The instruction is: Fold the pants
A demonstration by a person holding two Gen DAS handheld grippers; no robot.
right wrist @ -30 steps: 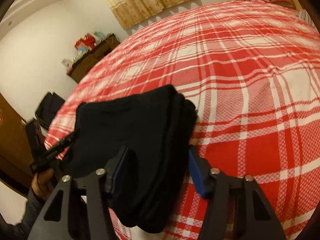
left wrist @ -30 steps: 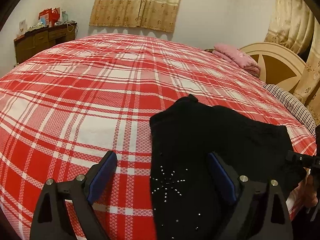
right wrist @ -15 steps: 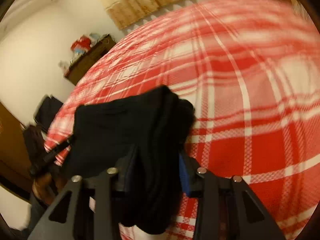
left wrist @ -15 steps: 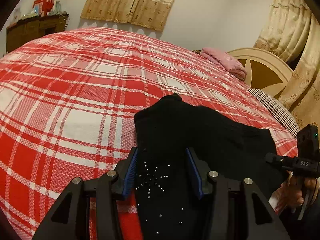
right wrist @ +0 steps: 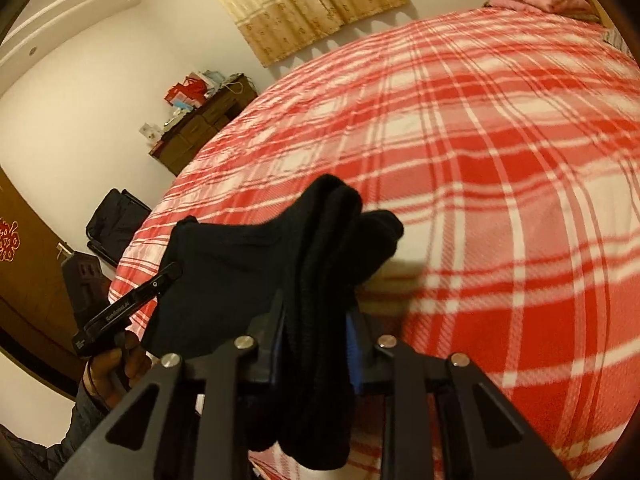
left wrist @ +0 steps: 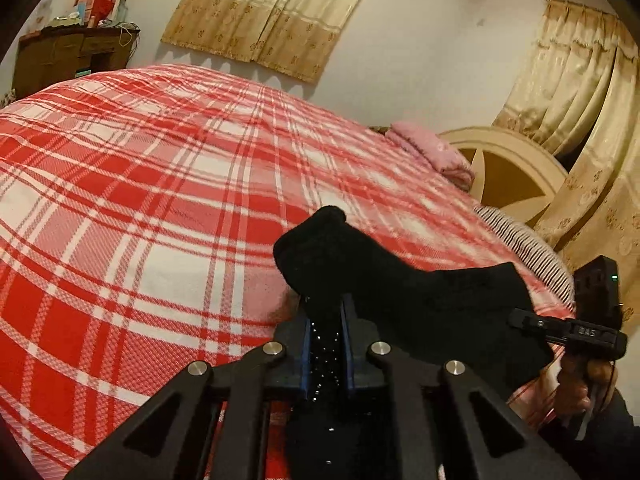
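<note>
Pants, black and bunched, hang between my two tools above the red plaid bed. My left hand-held gripper is clamped tight on the stud-dotted end. The fabric drapes across to my right hand-held gripper, closed on a thick fold of layers. Over at the bed's far right, a pink blanket lies by the headboard.

Plaid bed; beige curtains; wooden dresser
</note>
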